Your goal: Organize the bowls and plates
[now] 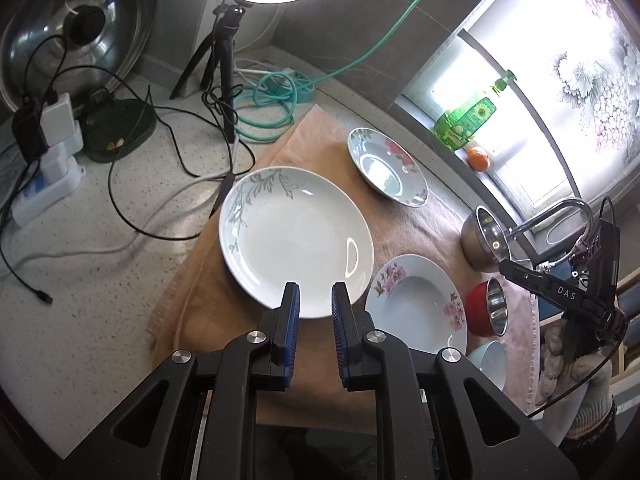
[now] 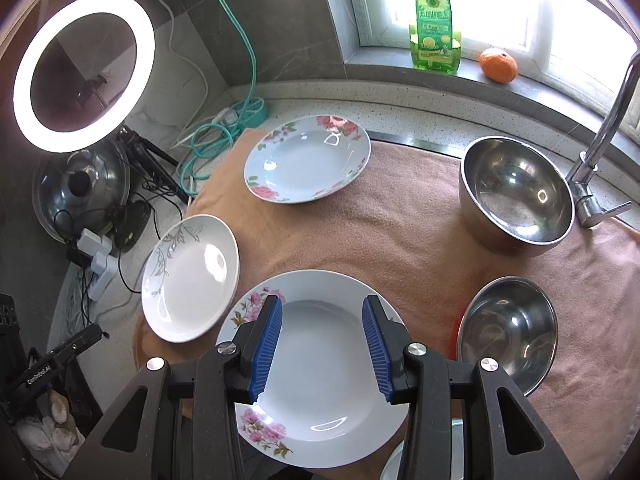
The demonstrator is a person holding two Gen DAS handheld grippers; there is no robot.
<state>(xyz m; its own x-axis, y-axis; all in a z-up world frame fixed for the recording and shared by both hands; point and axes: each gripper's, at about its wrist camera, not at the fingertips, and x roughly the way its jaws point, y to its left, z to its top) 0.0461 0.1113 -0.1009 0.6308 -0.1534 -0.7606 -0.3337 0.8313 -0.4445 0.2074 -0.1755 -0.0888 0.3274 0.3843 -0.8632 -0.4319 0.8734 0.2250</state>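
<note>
Left wrist fisheye shows the left tool hovering above the near rim of the white oval plate with grey leaf sprigs. Its blue-padded fingers stand only a narrow gap apart, and nothing is between them. That plate lies on the peach-pink towel spread over the speckled surface. To its right, the near white round deep plate with pink flowers on its rim lies flat on the towel, and the far flowered deep plate of the same pattern sits farther back by the window. Farther right are the large steel bowl, the red bowl with a steel lining and a pale blue bowl at the towel's near edge. The right tool reaches in at the right border.

Right wrist fisheye puts the right tool directly over the near flowered plate, its jaws moderately apart and empty, with no pad touching the plate. The leaf plate is near its left, the far flowered plate is behind it, and both steel-lined bowls stand apart on the right.

Judging by this layout, the sorting seems barely begun: no plate rests on another and no bowl is nested. What appears left is stacking the two matching flowered plates, placing the leaf plate with them, and gathering the bowls into one another.
</note>
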